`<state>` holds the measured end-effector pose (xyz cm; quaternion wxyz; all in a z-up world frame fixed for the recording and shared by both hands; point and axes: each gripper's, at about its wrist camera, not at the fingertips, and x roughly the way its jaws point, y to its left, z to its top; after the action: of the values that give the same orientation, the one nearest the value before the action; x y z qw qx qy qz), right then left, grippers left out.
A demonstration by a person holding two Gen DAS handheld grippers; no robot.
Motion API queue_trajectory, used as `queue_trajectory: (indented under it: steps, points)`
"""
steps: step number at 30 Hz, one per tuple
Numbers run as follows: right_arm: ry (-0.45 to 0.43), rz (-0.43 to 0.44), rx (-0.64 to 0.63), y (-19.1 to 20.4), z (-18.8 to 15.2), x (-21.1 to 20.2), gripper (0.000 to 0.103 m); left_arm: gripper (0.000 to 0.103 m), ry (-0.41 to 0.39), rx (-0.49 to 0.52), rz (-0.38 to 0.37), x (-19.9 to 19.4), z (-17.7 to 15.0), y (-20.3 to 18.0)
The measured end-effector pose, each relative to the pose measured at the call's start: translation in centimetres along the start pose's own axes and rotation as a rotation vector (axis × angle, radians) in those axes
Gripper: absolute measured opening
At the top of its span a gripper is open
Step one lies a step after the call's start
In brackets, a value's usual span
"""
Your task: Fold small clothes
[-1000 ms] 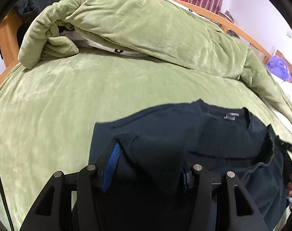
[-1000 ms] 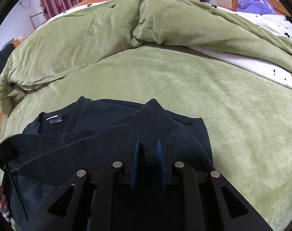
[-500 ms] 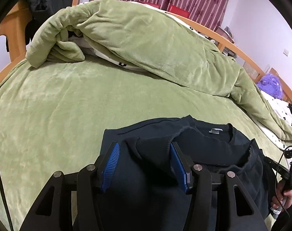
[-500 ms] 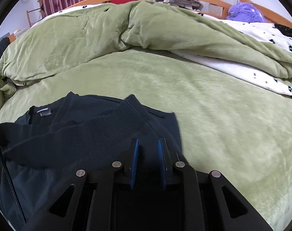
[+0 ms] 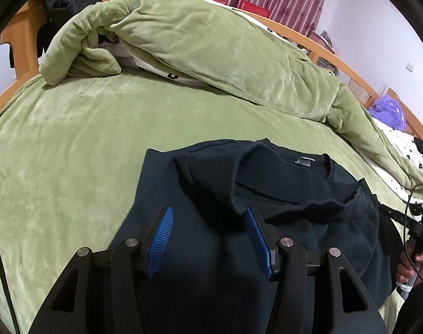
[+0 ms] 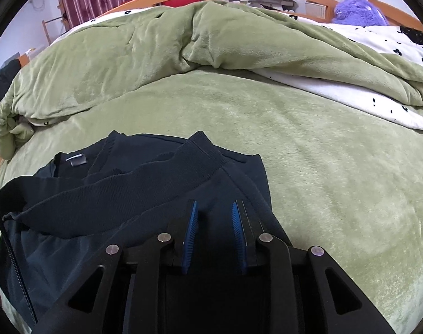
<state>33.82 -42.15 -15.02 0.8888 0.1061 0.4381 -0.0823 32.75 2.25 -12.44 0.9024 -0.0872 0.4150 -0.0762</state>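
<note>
My left claw point(image 5: 208, 233) points steeply down over the dark navy sweater point(image 5: 267, 194), its blue pads standing well apart with nothing pinched; the cloth lies loose beneath and between them, a folded cuff edge resting against the right pad. My right claw point(image 6: 214, 228) tilts down the same way, jaws narrow but opening, and its pads point(image 6: 193, 222) stand clear of the fabric, which lies under them rather than clamped. At the far right of the left view my right hand point(image 5: 412, 261) wraps the other tool's handle, a thin cable looping by it.

The sweater lies on the green plush blanket point(image 6: 337, 167) at the near edge of the bed, its ribbed hem point(image 6: 128, 183) doubled up toward the neckline. Inside the collar sits a small grey label point(image 6: 77, 161); whatever is printed there is too small to read. Beyond it a bunched green duvet point(image 5: 211, 47) is heaped, with a white flower-print sheet point(image 6: 378, 39) and a purple plush toy point(image 6: 356, 11) behind.
</note>
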Motion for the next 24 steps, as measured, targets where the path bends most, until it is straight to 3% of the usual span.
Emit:
queue_trajectory:
  steps: [6,14,20,23,24]
  points:
    - [0.006,0.013,-0.007,0.1,-0.1,0.0,0.026,0.052,0.003,0.02,-0.012,-0.6,-1.1,-1.1]
    - [0.002,0.02,-0.053,0.8,-0.3,0.7,0.026,0.052,0.028,0.117,0.047,3.7,-0.3,-3.0]
    - [0.008,-0.003,-0.141,2.1,-0.1,2.7,0.026,0.052,0.016,0.104,0.089,7.1,1.5,-2.9]
    - [0.023,-0.017,-0.108,0.7,0.0,4.1,0.025,0.051,0.013,0.069,0.163,8.5,1.8,-1.8]
    - [0.032,-0.015,-0.095,0.2,0.1,4.4,0.021,0.049,0.03,0.05,0.148,8.9,1.7,-1.2]
